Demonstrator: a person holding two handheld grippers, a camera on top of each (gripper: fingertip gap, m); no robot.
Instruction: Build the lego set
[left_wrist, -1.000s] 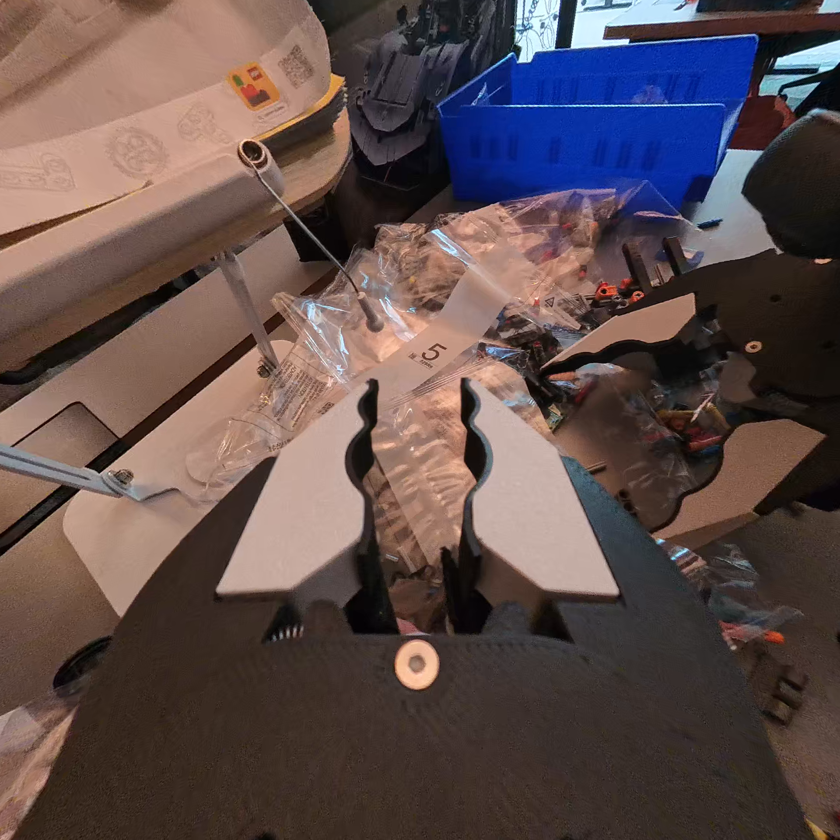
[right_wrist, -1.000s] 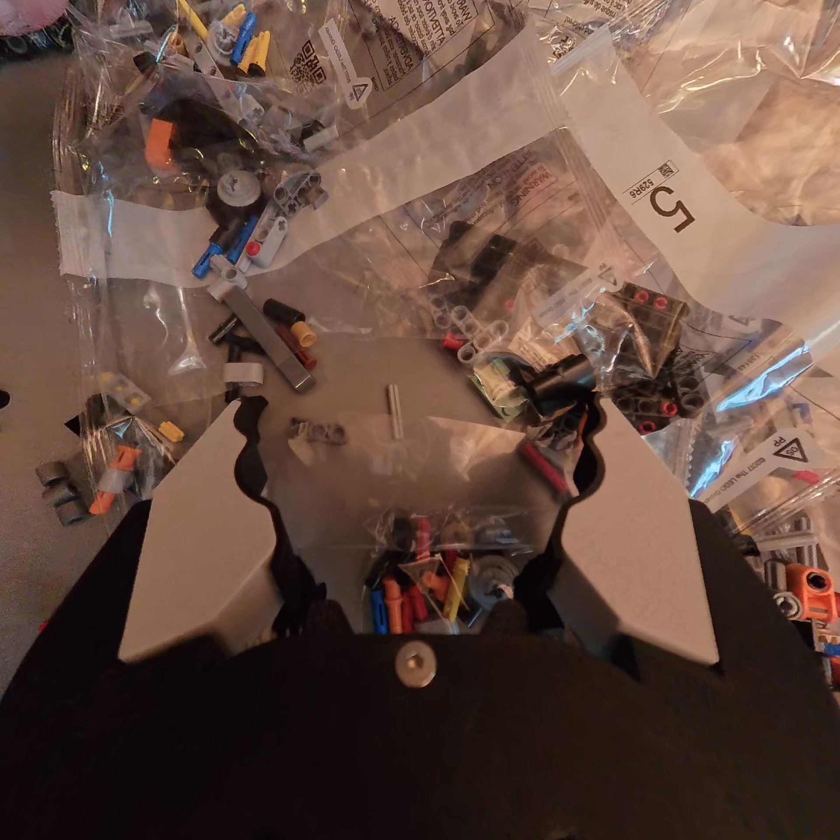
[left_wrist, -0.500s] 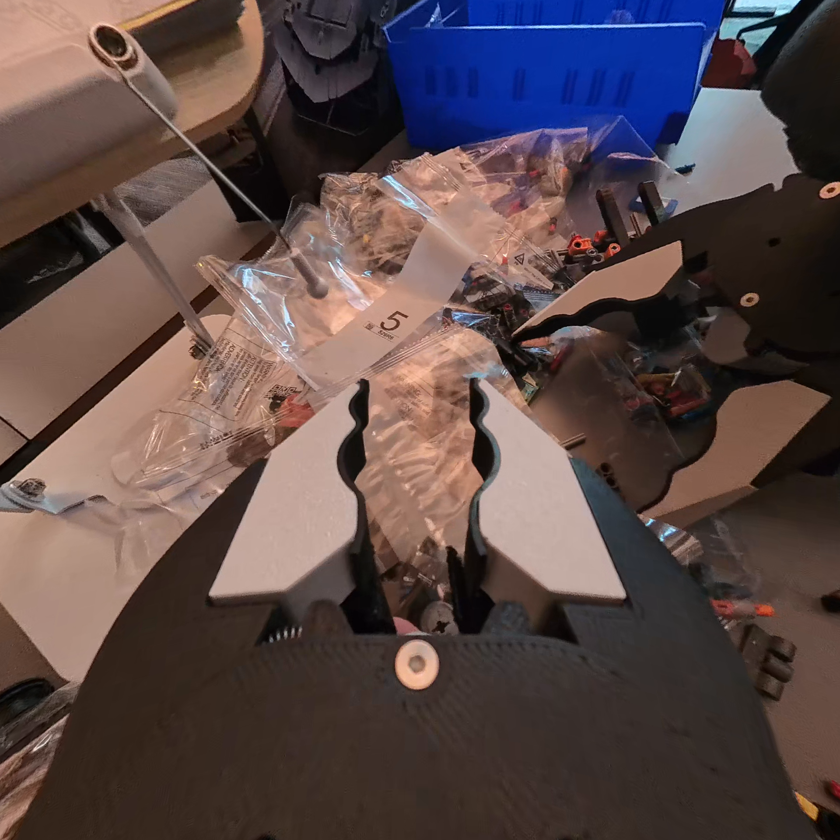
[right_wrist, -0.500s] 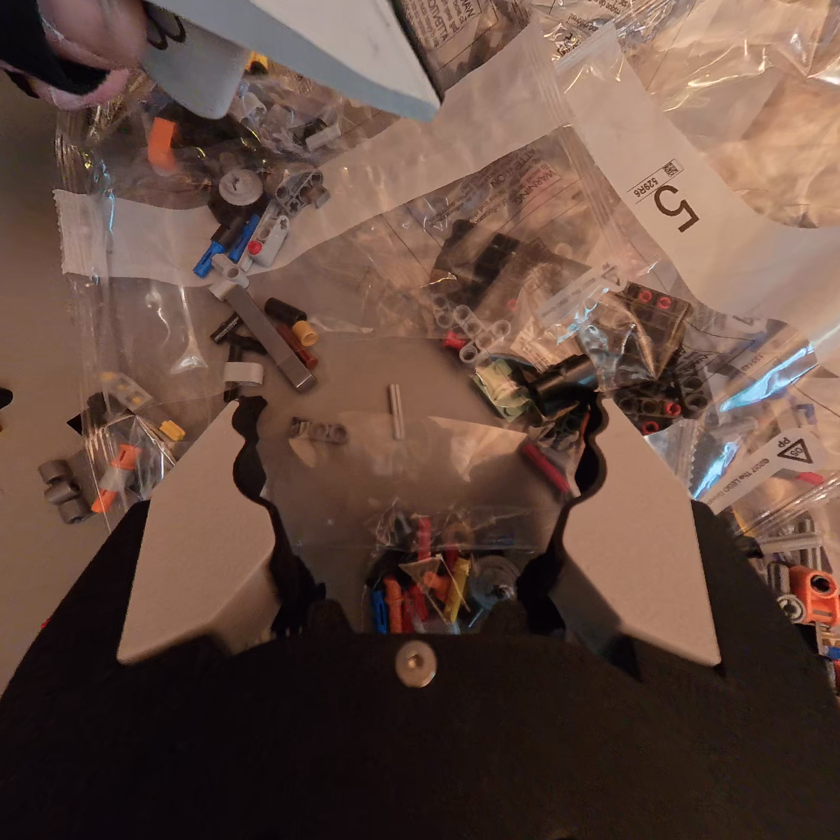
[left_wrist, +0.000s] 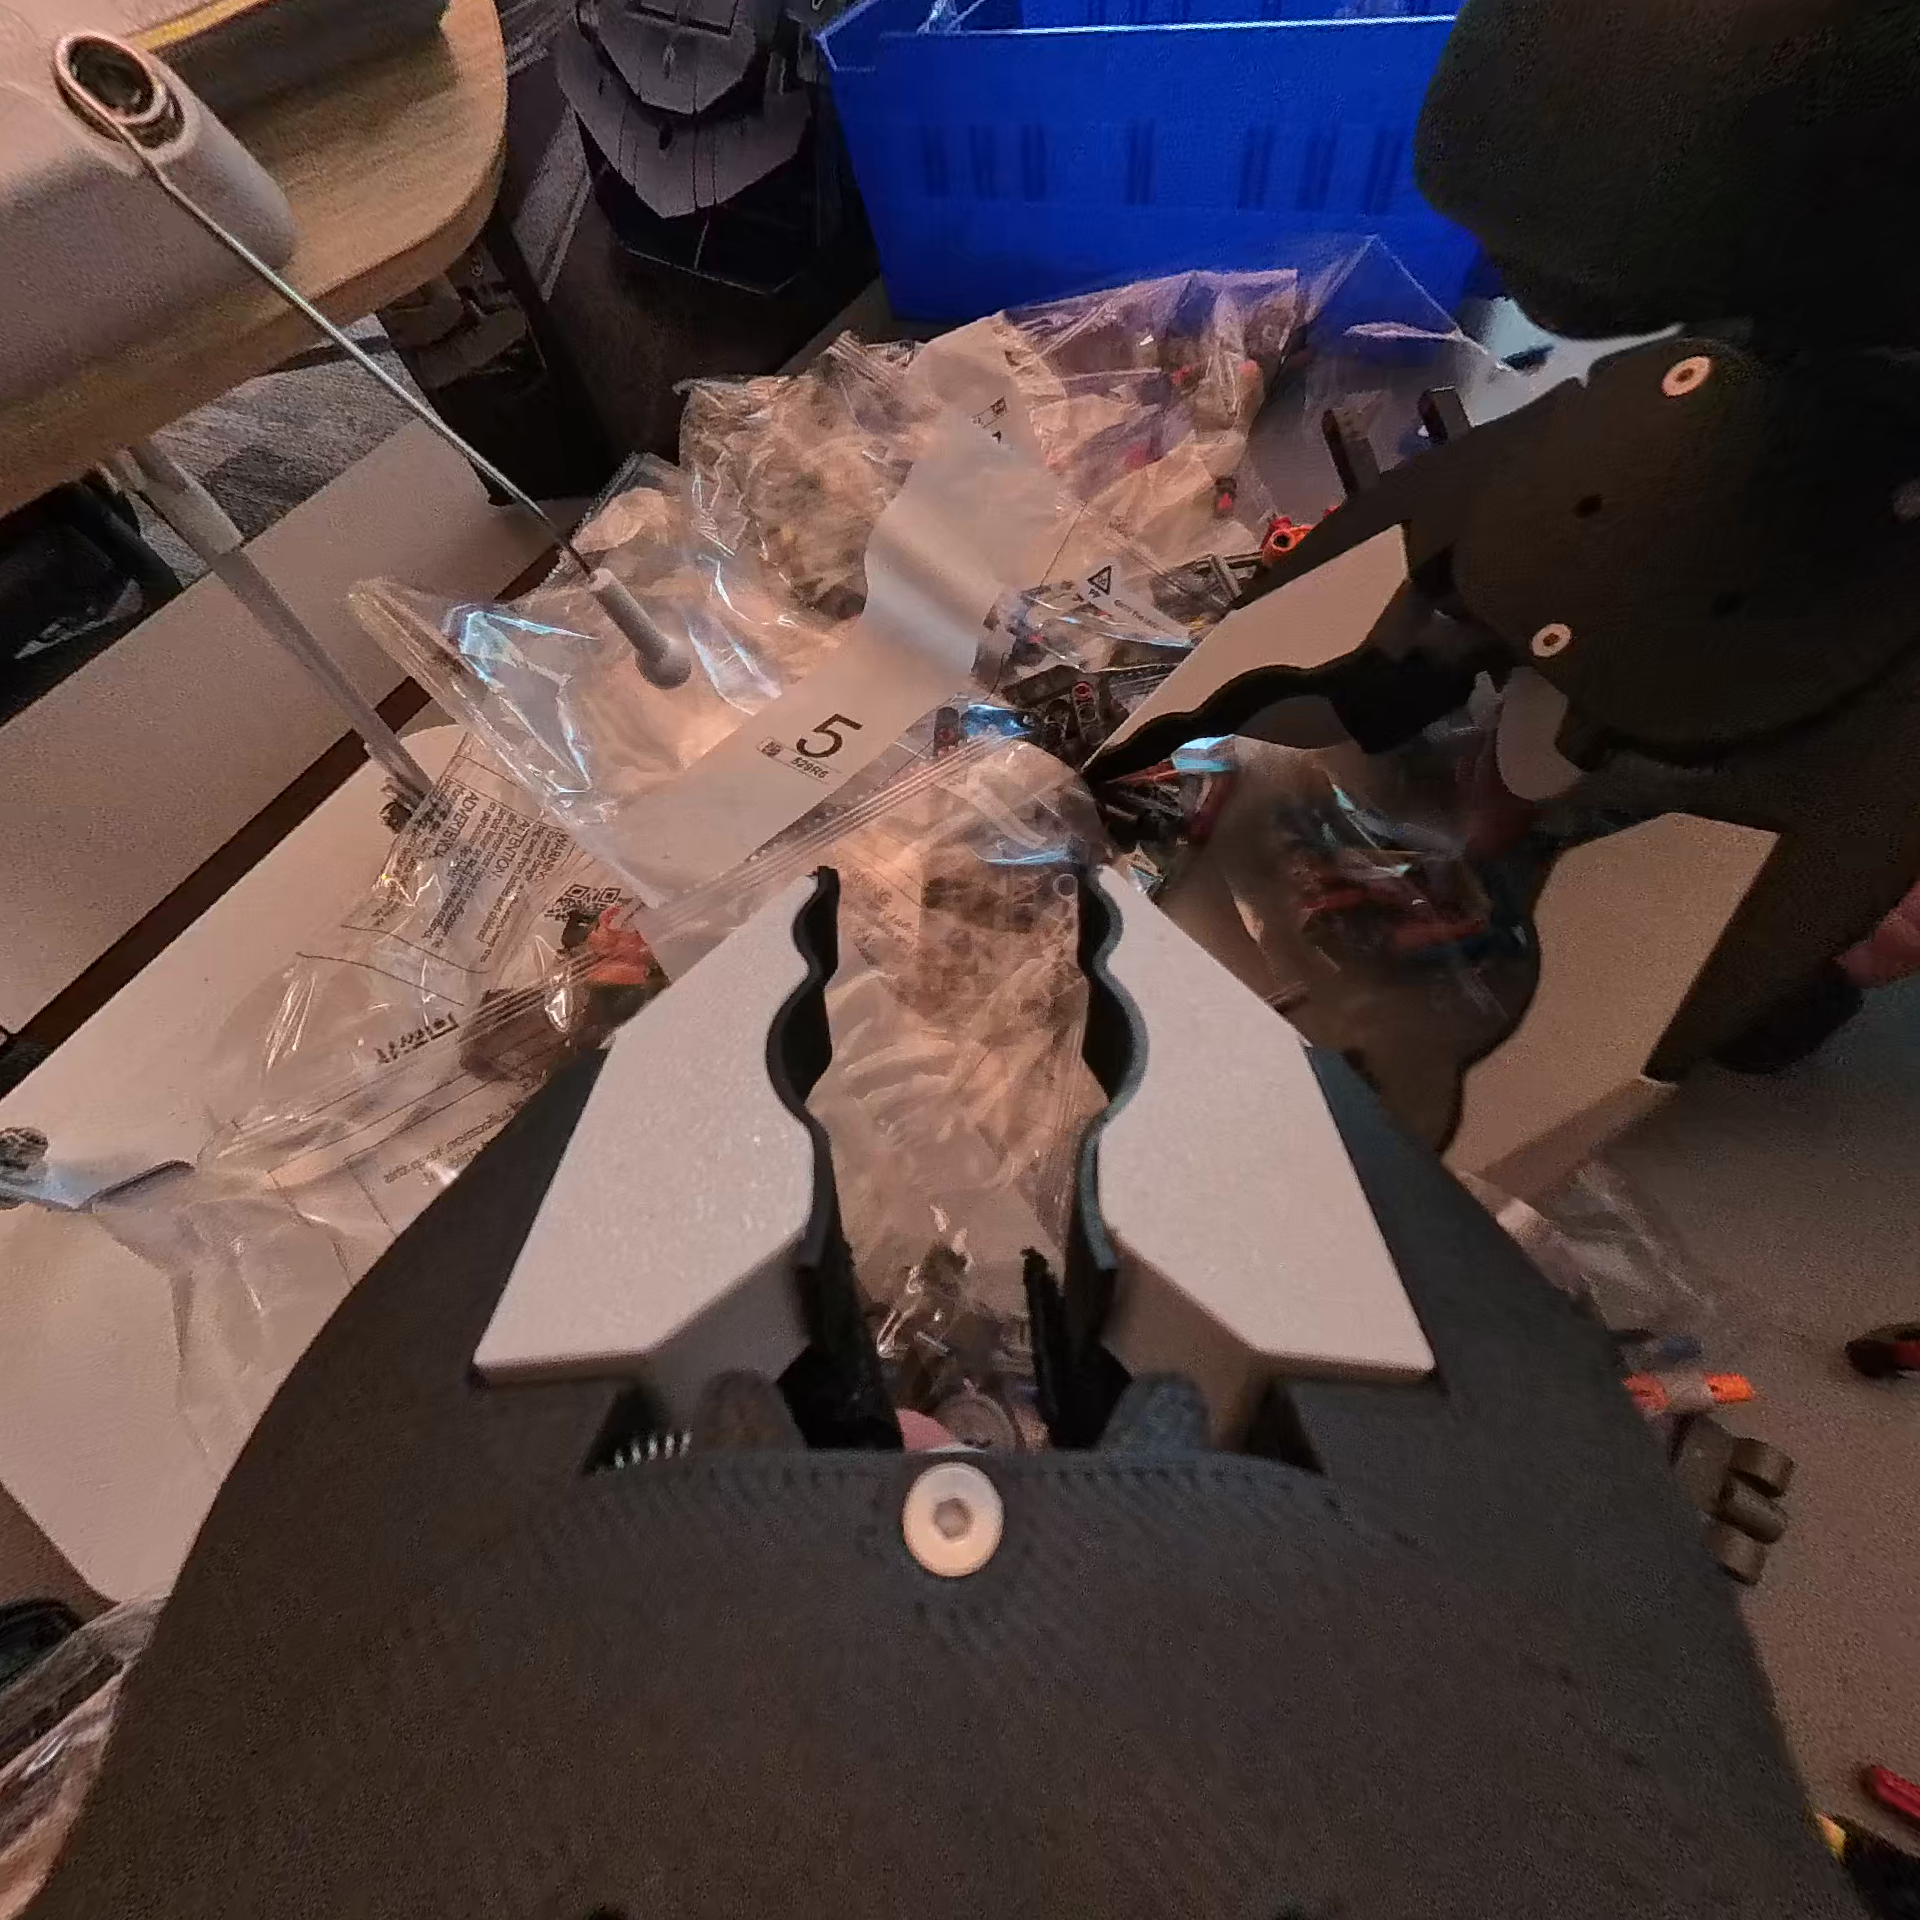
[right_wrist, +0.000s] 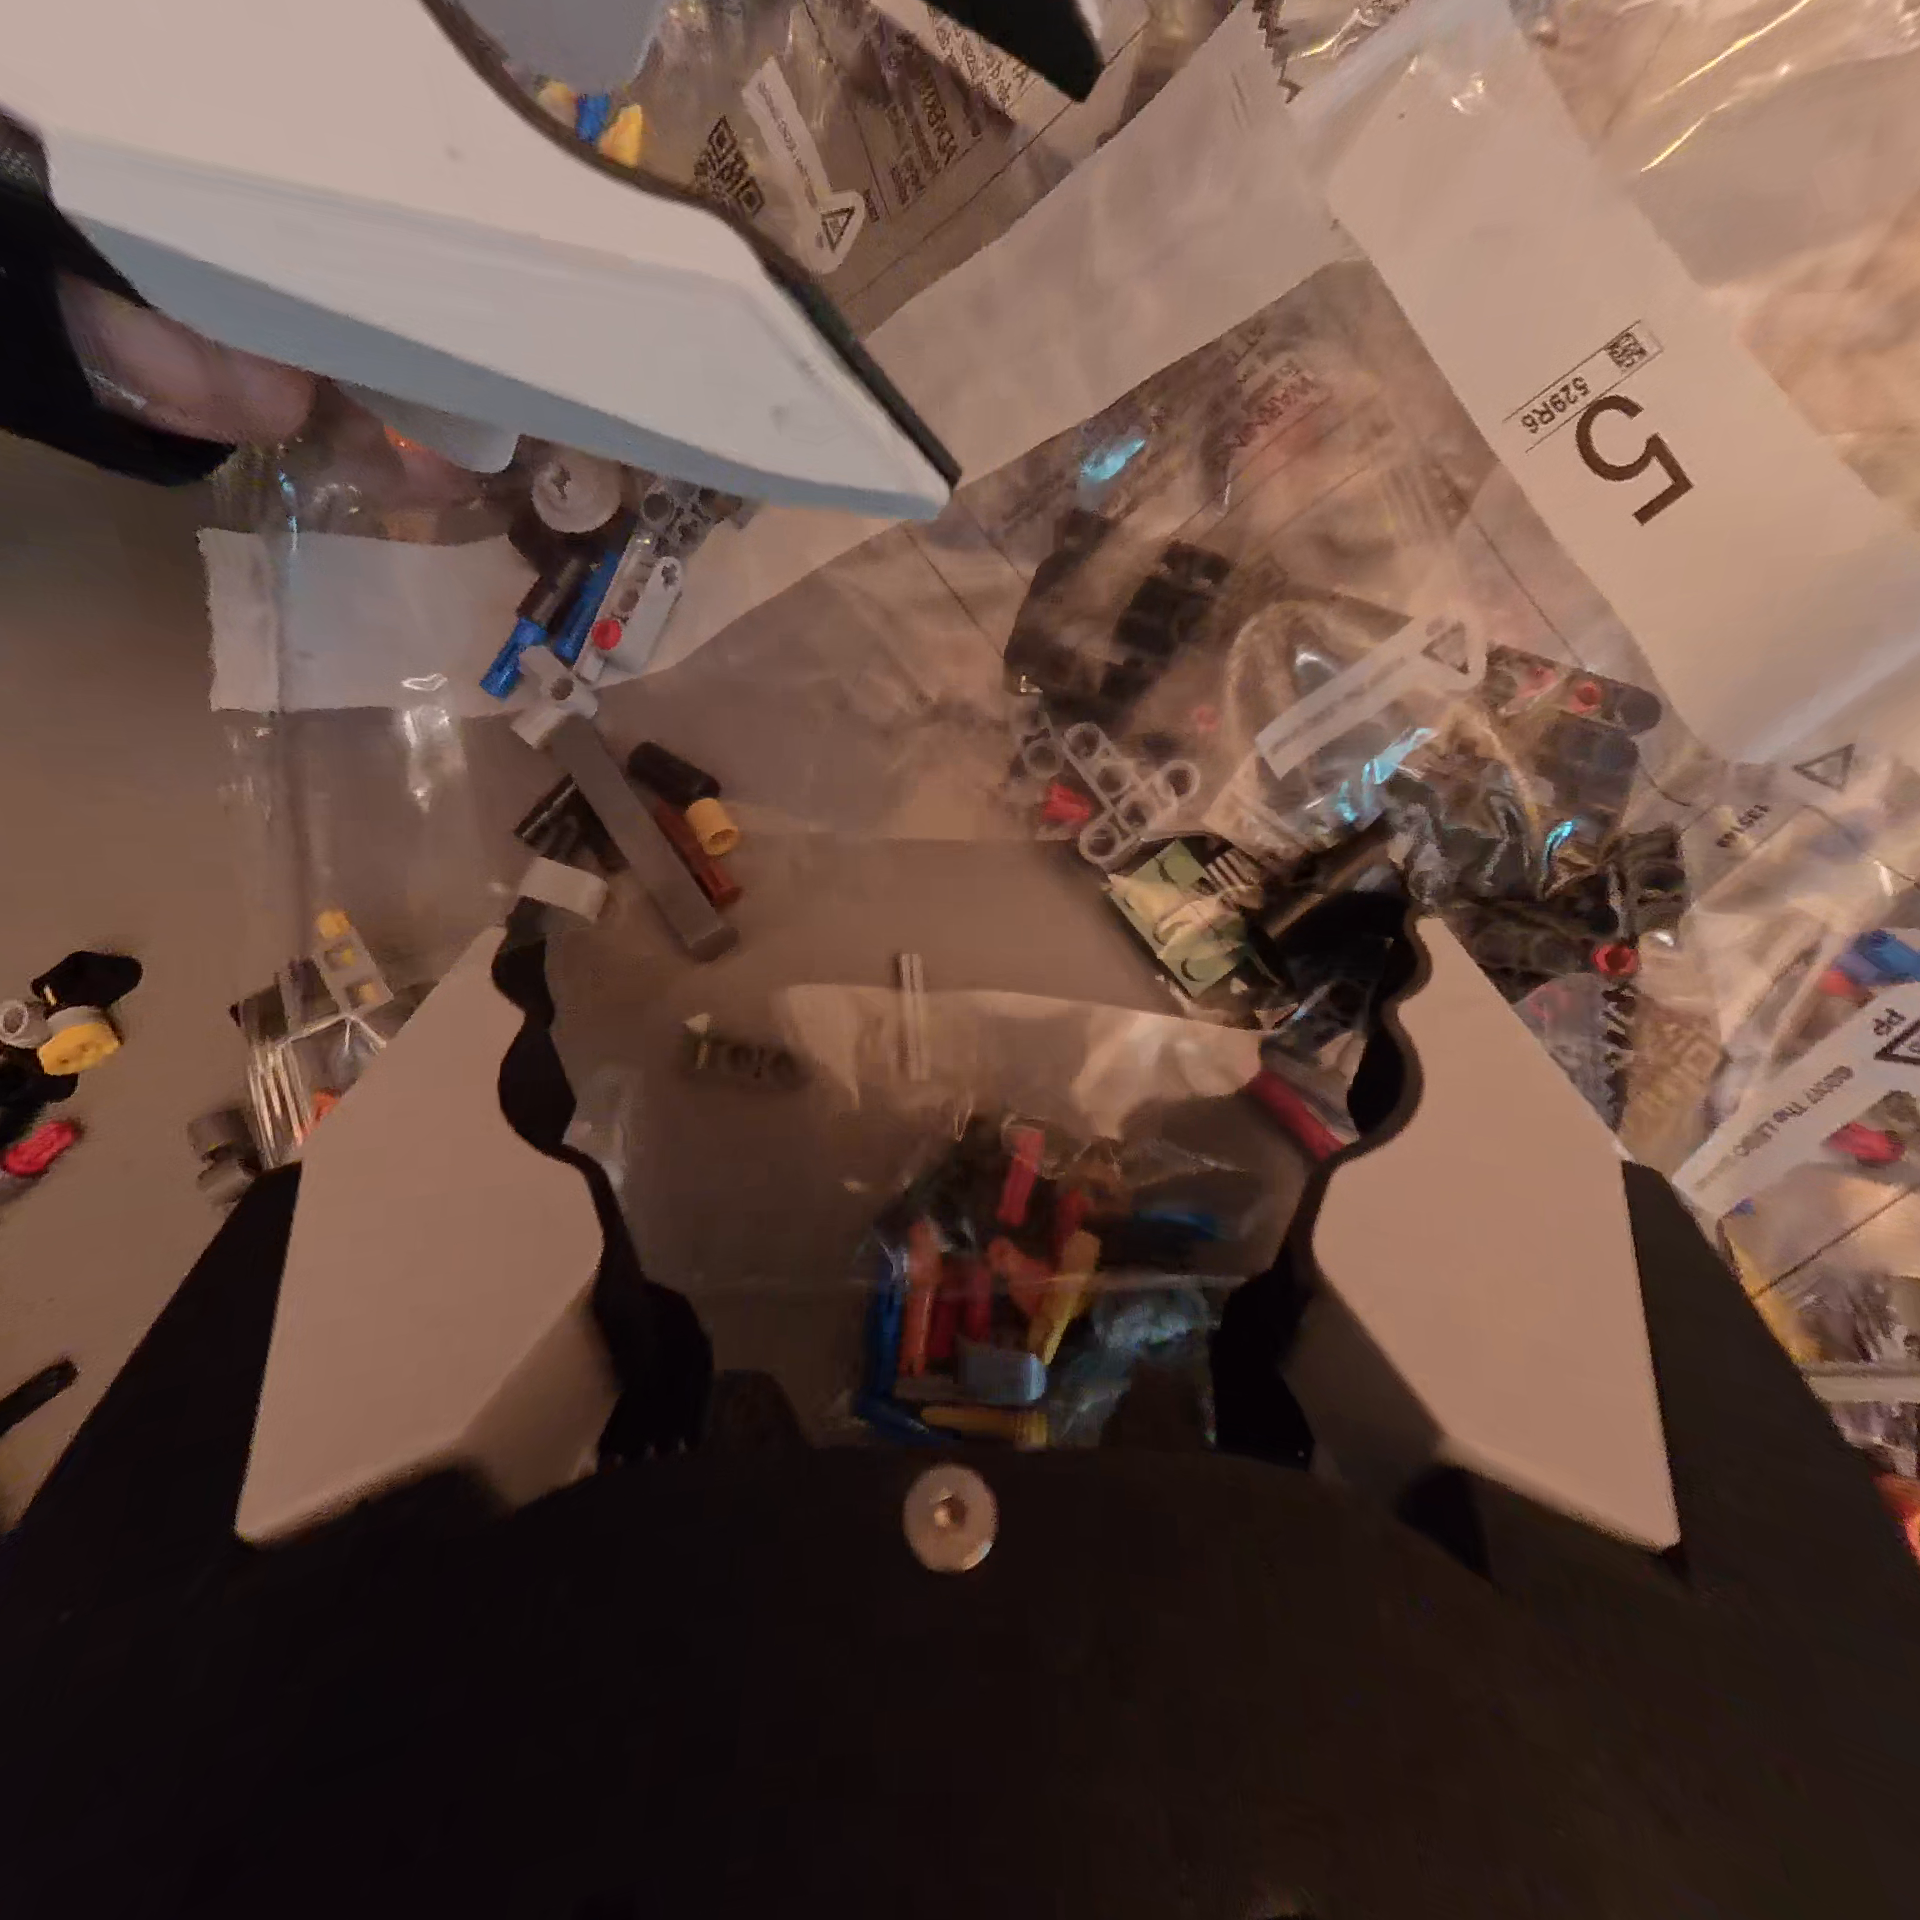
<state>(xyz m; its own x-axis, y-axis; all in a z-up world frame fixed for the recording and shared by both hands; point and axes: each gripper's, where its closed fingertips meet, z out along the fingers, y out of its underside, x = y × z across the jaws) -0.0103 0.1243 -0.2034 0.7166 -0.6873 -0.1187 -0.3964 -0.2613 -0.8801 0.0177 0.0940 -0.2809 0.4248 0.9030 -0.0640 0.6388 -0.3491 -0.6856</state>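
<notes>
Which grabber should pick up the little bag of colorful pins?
The right gripper: its open fingers hang either side of the small bag of colored pins. The left gripper is over other bags.

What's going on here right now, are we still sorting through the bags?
Yes. A person is working two hand-held grippers over a pile of clear plastic parts bags on the table. The left hand-held gripper is partly open around a crumpled bag, though whether it grips the plastic is unclear. The right hand-held gripper is wide open above a small bag of coloured pins. Nothing is assembled yet.
</notes>
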